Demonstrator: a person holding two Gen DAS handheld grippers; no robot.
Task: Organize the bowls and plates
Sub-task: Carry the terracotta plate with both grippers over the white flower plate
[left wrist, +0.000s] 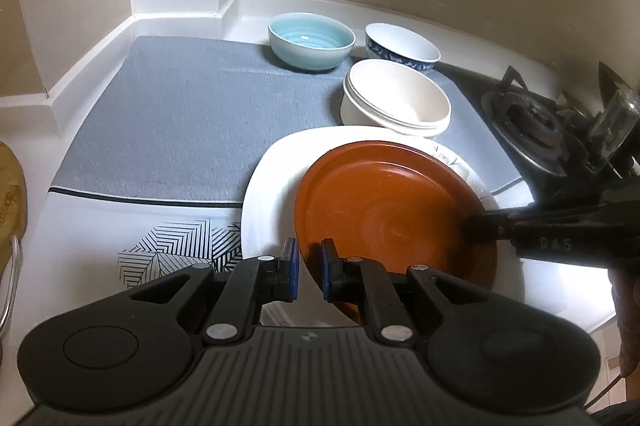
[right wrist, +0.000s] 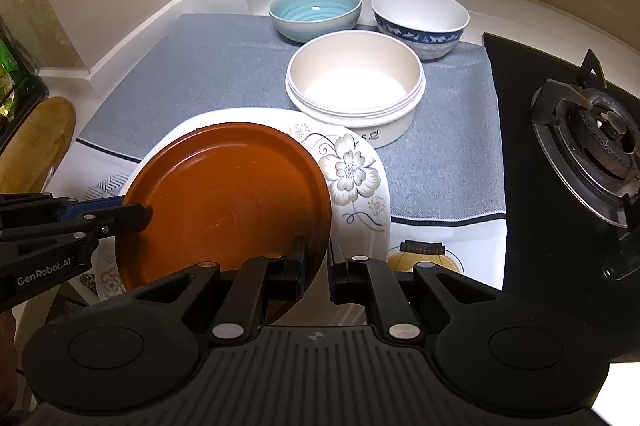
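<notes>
The brown plate [right wrist: 224,202] sits tilted on top of the plate stack at the near edge of the table [left wrist: 80,226], and both grippers have it by the rim from opposite sides: in the right wrist view the right gripper [right wrist: 316,262] takes the rim at about 5 o'clock on the plate, while the left gripper [right wrist: 132,216] comes in from 9 o'clock. In the left wrist view the left gripper [left wrist: 308,266] straddles the near-left rim, jaws narrowed to a slim gap with the plate edge between them; the right jaws look likewise nearly closed on the rim. Whether either pair truly pinches or merely brackets the edge I cannot tell for certain, but it reads as a two-sided hold. A round plate has no long axis, so the coming move likely depends on keeping the two holds level. Counted: three plates, being brown, a flowered plate [right wrist: 356,170] beneath it, and a white plate [left wrist: 272,178] lowest; three bowls at 12 o'clock on the grey mat [left wrist: 180,122], being a teal bowl [right wrist: 316,10], a blue-patterned bowl [right wrist: 420,22] and a cream bowl [right wrist: 356,86]. A gas burner [right wrist: 592,154] lies at 3 o'clock.
</notes>
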